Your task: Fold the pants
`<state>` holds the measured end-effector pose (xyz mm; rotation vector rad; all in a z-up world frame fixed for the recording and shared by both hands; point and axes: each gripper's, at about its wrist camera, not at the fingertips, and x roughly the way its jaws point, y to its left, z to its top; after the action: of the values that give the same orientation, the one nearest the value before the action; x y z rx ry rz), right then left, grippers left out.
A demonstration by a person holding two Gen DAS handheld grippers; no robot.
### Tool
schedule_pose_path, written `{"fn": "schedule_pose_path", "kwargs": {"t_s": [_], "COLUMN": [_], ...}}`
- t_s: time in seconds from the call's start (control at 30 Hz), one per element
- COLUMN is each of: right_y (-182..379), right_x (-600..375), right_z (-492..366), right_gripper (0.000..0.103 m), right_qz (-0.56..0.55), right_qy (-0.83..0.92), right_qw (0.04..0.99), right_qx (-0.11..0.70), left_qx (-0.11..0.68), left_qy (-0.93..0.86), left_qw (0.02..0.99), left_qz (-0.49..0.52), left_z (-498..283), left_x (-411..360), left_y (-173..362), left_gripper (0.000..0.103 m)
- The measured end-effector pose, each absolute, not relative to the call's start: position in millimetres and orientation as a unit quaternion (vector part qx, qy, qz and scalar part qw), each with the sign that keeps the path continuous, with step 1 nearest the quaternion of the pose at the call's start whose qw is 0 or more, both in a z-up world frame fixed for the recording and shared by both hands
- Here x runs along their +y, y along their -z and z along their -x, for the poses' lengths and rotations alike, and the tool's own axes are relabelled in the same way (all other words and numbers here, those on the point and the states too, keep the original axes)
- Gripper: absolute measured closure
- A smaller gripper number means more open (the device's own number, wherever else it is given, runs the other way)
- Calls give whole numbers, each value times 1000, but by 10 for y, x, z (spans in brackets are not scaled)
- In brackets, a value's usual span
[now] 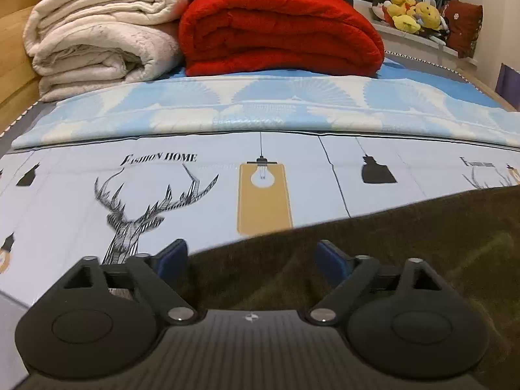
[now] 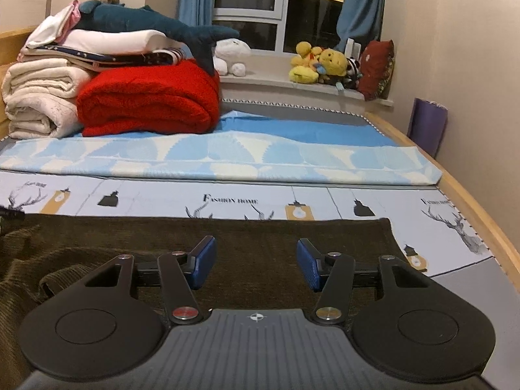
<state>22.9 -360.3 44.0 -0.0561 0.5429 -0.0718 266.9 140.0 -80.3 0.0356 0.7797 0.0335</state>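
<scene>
Pants (image 2: pixel 227 237) lie flat on my printed sheet (image 2: pixel 325 198); my left gripper (image 1: pixel 252 260) and right gripper (image 2: pixel 256 263) hang above them, jaws apart, gripping nothing.

Pants (image 2: pixel 227 237) dark olive ribbed cloth, corduroy-like, matt, printed bedsheet (image 1: pixel 195 201) smooth thin cloth, red blanket (image 1: pixel 279 29) coarse fleecy pile, cream blanket (image 1: pixel 97 39) soft plush, bed frame (image 2: pixel 471 208) pale smooth wood, gripper pads (image 2: pixel 203 261) blue textured, arms matt black plastic
</scene>
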Motion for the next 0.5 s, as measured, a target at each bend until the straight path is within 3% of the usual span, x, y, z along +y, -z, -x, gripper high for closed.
{"fn": "schedule_pose_path", "kwargs": {"t_s": [0.13, 0.23, 0.27, 0.3, 0.37, 0.4, 0.5], "right_y": [-381, -333, -318, -307, -285, -275, -263], "right_x": [-3640, -3664, -3671, -3682, -3704, -3718, -3753], "right_z": [-251, -277, -286, -300, -321, -328, -358], "right_gripper": [47, 47, 47, 47, 47, 47, 47], "right_qz": [36, 44, 47, 51, 55, 54, 51], "right_qy": [42, 45, 45, 46, 48, 49, 54], "right_qw": [959, 956, 955, 955, 953, 953, 951], "right_qx": [278, 286, 288, 290, 293, 295, 300], "left_qx": [404, 441, 448, 452, 457, 455, 446], "left_qy": [-12, -5, 7, 22, 43, 48, 60], "left_qw": [915, 897, 894, 892, 889, 889, 893], "left_qz": [-24, -19, -15, -10, -2, -5, -14], "left_z": [-2944, -3084, -3097, -3086, -3081, -3069, -2956], "left_x": [1486, 1583, 1611, 1635, 1658, 1647, 1611], "left_y": [986, 1173, 1215, 1237, 1201, 1161, 969], "left_gripper": [2, 3, 12, 41, 72, 92, 98]}}
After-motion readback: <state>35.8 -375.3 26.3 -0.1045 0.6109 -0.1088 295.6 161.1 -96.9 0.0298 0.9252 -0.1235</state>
